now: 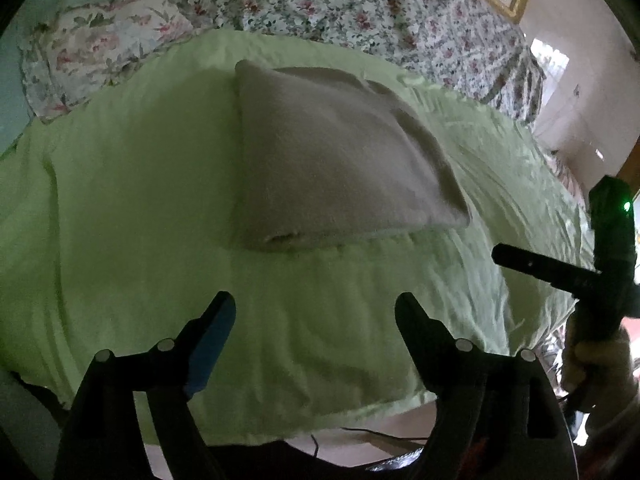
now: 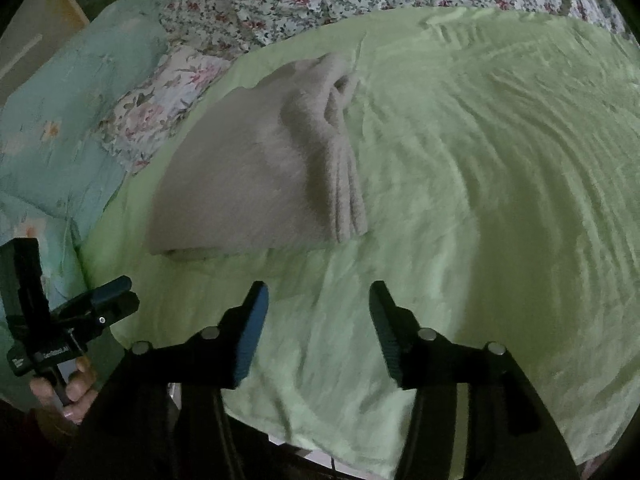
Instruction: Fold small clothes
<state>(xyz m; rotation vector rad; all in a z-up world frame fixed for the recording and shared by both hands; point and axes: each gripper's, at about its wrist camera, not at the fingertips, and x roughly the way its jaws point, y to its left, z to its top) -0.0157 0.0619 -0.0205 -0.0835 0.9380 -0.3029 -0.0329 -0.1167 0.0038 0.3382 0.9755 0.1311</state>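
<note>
1. Grey garment [image 1: 336, 156] lies folded into a thick stack on the green sheet [image 1: 140, 200], ahead of both grippers and touching neither.
2. Layered edges of the garment [image 2: 344, 184] face right in the right wrist view; a folded edge faces the cameras.
3. Left gripper [image 1: 315, 312] stands wide, with only bare sheet between its fingers.
4. Right gripper [image 2: 318, 300] stands partly spread, narrower than the left, and holds nothing.
5. Each gripper also appears at the edge of the other's view, with a hand [image 2: 68, 392] on the left gripper's handle.
6. Floral bedding [image 1: 360, 4] lies beyond the sheet, and a floral pillow [image 1: 100, 44] rests at the far left, near the garment's far corner.
</note>
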